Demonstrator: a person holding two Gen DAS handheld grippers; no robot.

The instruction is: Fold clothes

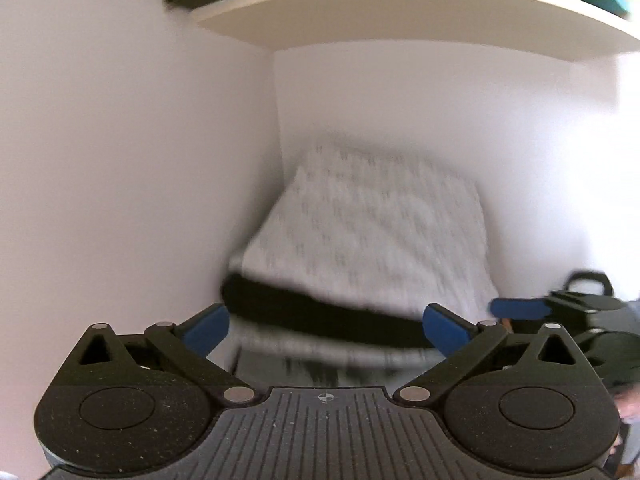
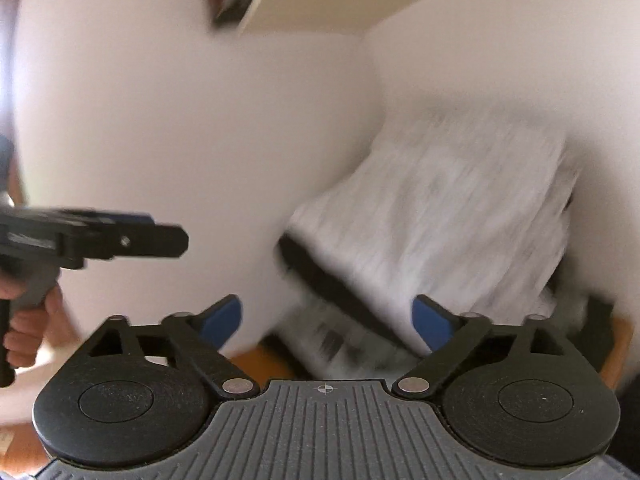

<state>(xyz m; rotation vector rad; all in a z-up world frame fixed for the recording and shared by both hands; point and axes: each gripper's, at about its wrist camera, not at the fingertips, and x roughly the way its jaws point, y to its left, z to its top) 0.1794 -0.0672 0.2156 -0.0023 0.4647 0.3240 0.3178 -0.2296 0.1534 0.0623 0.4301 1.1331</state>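
Now both grippers, left (image 1: 326,328) & right (image 2: 326,322), tilted down, jaws wide

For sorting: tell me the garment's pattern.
White garment with small grey marks and a black band; clearest in left wrist view.

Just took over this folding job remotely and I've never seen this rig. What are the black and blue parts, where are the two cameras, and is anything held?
Each picture comes from a camera on a hand-held two-finger gripper, looking along its blue-padded fingers. The left gripper and right gripper both stand wide open, holding nothing. Ahead lies a blurred white patterned garment with a black band in a white wall corner, under a white bookshelf. A hand holds the left gripper in the right view.
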